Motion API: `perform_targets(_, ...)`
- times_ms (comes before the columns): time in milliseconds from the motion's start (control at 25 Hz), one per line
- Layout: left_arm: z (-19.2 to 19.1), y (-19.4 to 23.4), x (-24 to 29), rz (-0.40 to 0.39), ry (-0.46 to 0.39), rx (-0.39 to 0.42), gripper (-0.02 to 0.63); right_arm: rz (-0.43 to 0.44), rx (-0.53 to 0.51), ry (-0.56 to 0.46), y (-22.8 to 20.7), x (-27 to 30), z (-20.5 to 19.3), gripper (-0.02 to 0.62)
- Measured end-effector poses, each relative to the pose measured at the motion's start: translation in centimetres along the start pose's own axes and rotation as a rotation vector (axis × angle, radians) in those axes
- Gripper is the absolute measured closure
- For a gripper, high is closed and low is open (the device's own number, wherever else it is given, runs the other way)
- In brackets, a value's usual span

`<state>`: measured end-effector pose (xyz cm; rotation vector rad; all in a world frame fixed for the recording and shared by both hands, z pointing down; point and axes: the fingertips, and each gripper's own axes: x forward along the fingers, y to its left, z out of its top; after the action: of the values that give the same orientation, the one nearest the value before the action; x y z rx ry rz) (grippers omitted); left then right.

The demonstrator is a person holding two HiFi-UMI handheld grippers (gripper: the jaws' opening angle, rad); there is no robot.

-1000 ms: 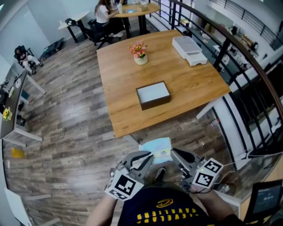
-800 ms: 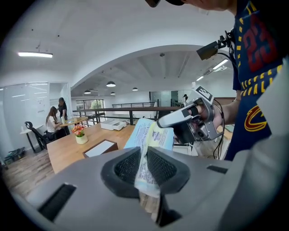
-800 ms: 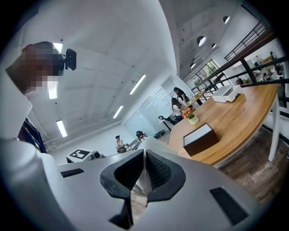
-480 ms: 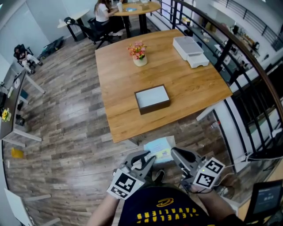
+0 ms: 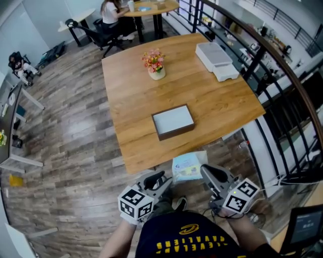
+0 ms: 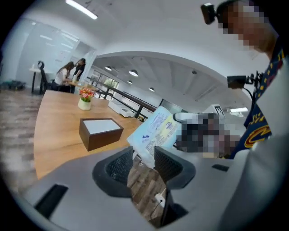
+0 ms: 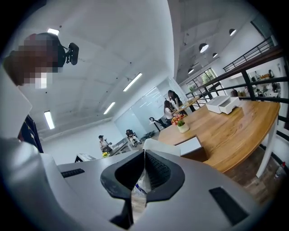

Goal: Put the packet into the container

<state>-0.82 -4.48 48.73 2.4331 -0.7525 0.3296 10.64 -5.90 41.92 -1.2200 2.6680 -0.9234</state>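
The packet, a flat pale blue and yellow sachet, hangs in the air just before the near edge of the wooden table. My right gripper is shut on its right edge; in the right gripper view the packet is pinched between the closed pads. My left gripper is at the packet's left. Its jaws are opening, and the packet's lower corner lies loose in the gap. The container, a dark brown box with a white inside, sits on the table ahead, also seen as the container and the container.
A vase of flowers stands at mid table. White trays lie at the far right corner. A black railing runs along the right side. People sit at a round table far off. Wooden floor lies on the left.
My left gripper's jaws have spread and let go of the packet, which now hangs from the right gripper alone. Both grippers and the packet have come nearer to the table edge.
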Motion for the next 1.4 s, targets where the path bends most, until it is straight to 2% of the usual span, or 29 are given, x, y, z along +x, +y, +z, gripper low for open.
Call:
perform_targets(160, 0.7, 2.6, 1.3, -0.091, -0.046, -0.247, 0.469, -0.019, 0.007, -0.012, -0.8, 2.0, 1.3, 0.578)
perform_targets(280, 1.5, 3.4, 2.3, -0.178, -0.051, -0.333, 0.427, -0.026, 0.022, -0.027, -0.9, 3.8, 2.4, 0.578)
perform_targets(520, 3.3, 5.5, 3.2, -0.218, -0.039, -0.335, 0.422, -0.047, 0.044, -0.043, -1.0, 6.3, 3.6, 0.578)
perform_targets(560, 3.5, 6.0, 3.3, -0.221, -0.045, -0.343, 0.429, -0.053, 0.047, -0.044, -1.1, 6.7, 3.6, 0.578)
perform_targets(600, 3.8, 6.6, 3.2, -0.223, -0.056, -0.351, 0.481, -0.061, 0.049, -0.044, -1.3, 7.0, 3.6, 0.578)
perform_targets(720, 4.8, 7.7, 2.9, -0.221, -0.079, -0.334, 0.506, -0.098, 0.044, -0.034, -1.8, 7.9, 3.5, 0.578)
perform_targets(1080, 7.3, 9.5, 2.8, -0.171, -0.072, -0.183, 0.531, -0.213, -0.013, 0.031, -5.1, 9.9, 3.2, 0.578)
perform_targets(1400, 9.3, 11.5, 4.0, -0.082, -0.093, -0.161, 0.532, -0.211, -0.034, 0.1, -8.0, 12.4, 3.7, 0.578)
